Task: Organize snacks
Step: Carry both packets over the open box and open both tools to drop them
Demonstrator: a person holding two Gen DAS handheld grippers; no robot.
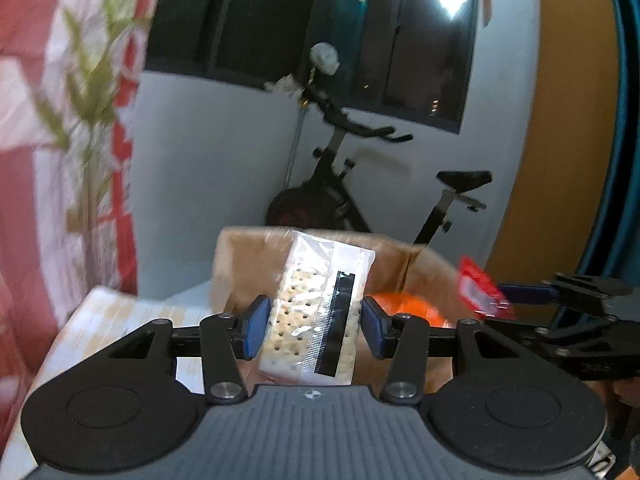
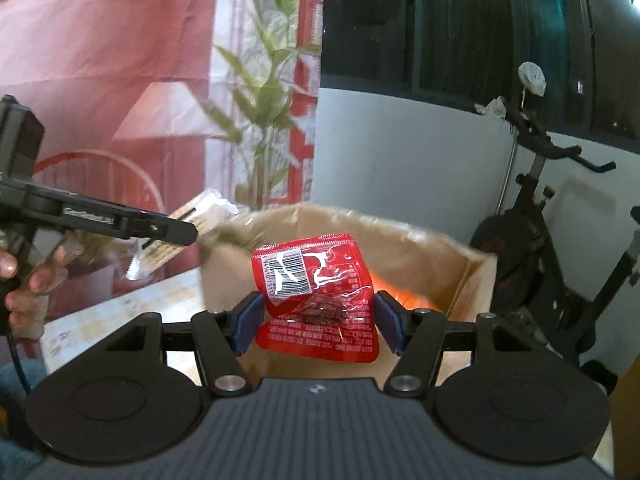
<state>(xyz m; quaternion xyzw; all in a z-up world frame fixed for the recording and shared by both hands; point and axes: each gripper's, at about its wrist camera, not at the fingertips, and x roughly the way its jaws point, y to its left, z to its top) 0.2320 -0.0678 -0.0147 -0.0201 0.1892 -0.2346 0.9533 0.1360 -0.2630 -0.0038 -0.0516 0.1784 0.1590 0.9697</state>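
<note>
Now | left gripper [image 1: 314,326]: blue pads clamped on a clear cracker pack [image 1: 316,312], held up in front of the box [image 1: 248,264] | right gripper [image 2: 316,322]: clamped on a red sachet [image 2: 320,300], above the box's open top | box: on the table [image 1: 120,320], something orange [image 1: 416,312] inside | exercise bike [image 1: 360,184] behind

Exercise bike [image 1: 360,184], dark window [image 1: 304,28], red curtain [image 2: 100,60]

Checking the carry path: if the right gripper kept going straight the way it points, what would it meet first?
Probably the cardboard box. The right gripper, clamped on the red packet, points toward its open top, with something orange inside. Depth is unclear, so it might pass just above the rim.
</note>
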